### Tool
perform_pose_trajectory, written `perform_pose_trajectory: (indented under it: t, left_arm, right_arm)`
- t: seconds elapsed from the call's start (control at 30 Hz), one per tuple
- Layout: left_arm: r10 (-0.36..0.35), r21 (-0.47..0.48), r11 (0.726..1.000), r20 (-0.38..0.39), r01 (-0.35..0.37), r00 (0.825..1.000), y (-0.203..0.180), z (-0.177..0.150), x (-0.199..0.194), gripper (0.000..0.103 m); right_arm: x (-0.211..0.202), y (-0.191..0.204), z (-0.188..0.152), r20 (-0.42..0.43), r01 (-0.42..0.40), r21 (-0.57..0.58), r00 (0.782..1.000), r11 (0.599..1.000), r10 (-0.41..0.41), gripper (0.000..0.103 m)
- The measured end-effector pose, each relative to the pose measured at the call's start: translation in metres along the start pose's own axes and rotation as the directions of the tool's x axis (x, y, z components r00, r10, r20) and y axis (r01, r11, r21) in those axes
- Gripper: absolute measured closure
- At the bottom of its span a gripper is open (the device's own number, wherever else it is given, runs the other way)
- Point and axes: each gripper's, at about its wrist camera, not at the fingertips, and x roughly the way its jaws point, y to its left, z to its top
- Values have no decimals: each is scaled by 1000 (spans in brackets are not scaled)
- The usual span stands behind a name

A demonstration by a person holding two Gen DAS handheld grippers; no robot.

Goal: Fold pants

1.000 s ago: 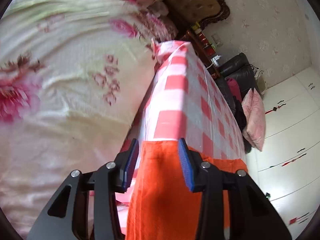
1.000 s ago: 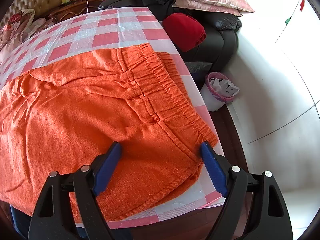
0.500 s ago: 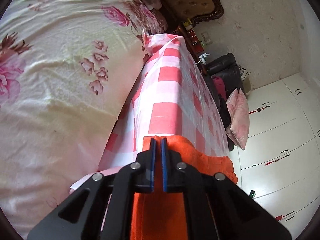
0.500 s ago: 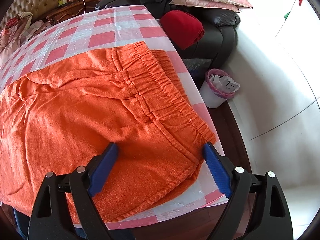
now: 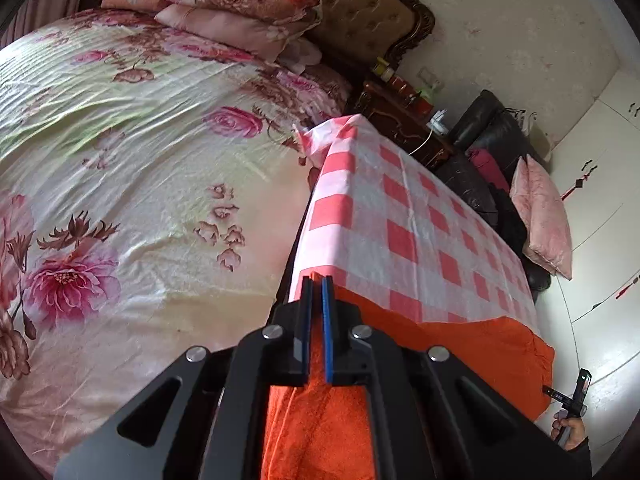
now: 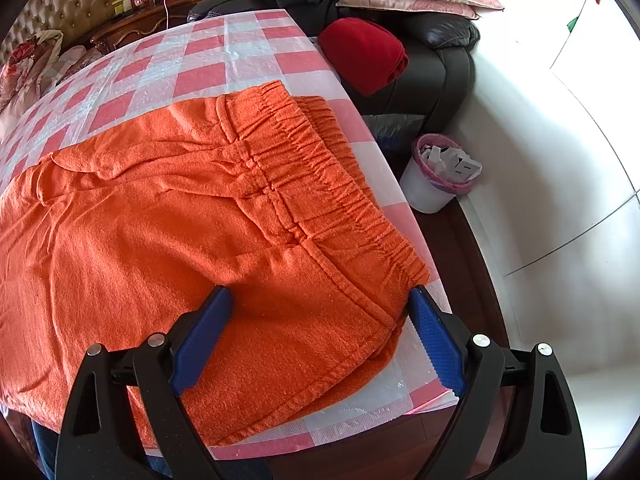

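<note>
The orange pants (image 6: 168, 232) are lying flat on the checkered table (image 6: 248, 48). The left gripper (image 5: 316, 320) is pinching the pants' far-left hem, probably to lift it over, while the right gripper (image 6: 320, 336) is hovering spread wide over the near waistband corner, gripping nothing.

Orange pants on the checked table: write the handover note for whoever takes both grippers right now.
Left gripper: shut on the orange pants, pinching a fabric edge at the side of the checked table next to the bed.
Right gripper: open, over the near corner by the waistband; whether a finger touches the cloth is unclear.
Pants: spread flat on the table, waistband toward the trash bin side.
Done: left-end grip taken.
Left: probably close the right gripper on the waistband corner, then make every fold; none shows yet.
</note>
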Motion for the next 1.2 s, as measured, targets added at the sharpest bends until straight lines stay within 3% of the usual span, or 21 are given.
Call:
perform_pose_trajectory:
  t: [0.13,0.17,0.2,0.3,0.37,0.43,0.47,0.5,0.57,0.63,0.7,0.77,0.87,0.93,1.03,1.07,1.13,1.2]
  left_arm:
    - [22,-79,996,-109,-31,994,36,-13,51,94]
    - [39,-97,994,-113,-50,993,42,-18,55,81]
    - [53,-110,992,-107,-65,993,46,-22,54,61]
    - [52,-158,986,-21,-55,998,51,-32,29,59]
    - [74,-104,992,29,-71,997,31,-42,7,58]
    - [80,14,997,55,-81,995,-8,-46,-6,56]
    - [59,83,994,63,-65,996,-32,-48,-9,51]
    - [18,181,983,54,-28,998,-62,-51,-8,47]
    - [6,288,957,68,-25,998,-105,-55,-6,46]
    - [-20,295,956,77,-3,997,-130,-55,-3,44]
    - [-72,232,971,80,51,994,-135,-55,-2,43]
    - [-78,184,981,86,61,993,-130,-58,-3,43]
    - [-28,149,989,92,14,995,-111,-70,-12,43]
    - [7,124,992,88,-18,996,-94,-82,-23,43]
    - [79,54,995,89,-84,993,-64,-100,-45,42]
    - [95,6,995,88,-96,992,-50,-107,-53,40]
    - [111,-107,989,80,-102,991,-21,-118,-64,40]
    - [130,-192,975,69,-114,989,2,-129,-74,40]
  right_arm:
    - [0,1,-2,7,2,-1,1000,1000,-2,17]
    - [-1,1,-3,12,2,0,1000,1000,-2,17]
    - [-1,1,-3,19,2,-2,1000,1000,-2,17]
    - [-6,0,-4,31,17,0,999,1000,-17,19]
    - [-23,1,-3,84,42,-2,996,999,-42,25]
    - [-41,4,4,151,23,-24,988,999,-19,25]
    - [-49,8,12,178,12,-55,984,998,-2,25]
    - [-52,13,21,188,16,-92,982,996,1,25]
    - [-51,21,41,187,11,-155,982,988,18,22]
    - [-41,20,63,147,-71,-196,984,978,101,22]
    - [-29,14,87,123,-145,-230,977,962,177,17]
    - [-12,16,107,41,-210,-318,971,925,235,15]
    - [3,32,115,0,-159,-474,984,866,181,15]
    - [9,42,123,-42,-197,-536,978,821,206,15]
    - [9,63,133,-112,-328,-585,938,741,327,15]
    - [12,76,132,-161,-369,-617,924,696,347,15]
    - [21,98,125,-210,-377,-686,922,623,327,16]
    - [32,111,122,-283,-421,-694,906,584,316,30]
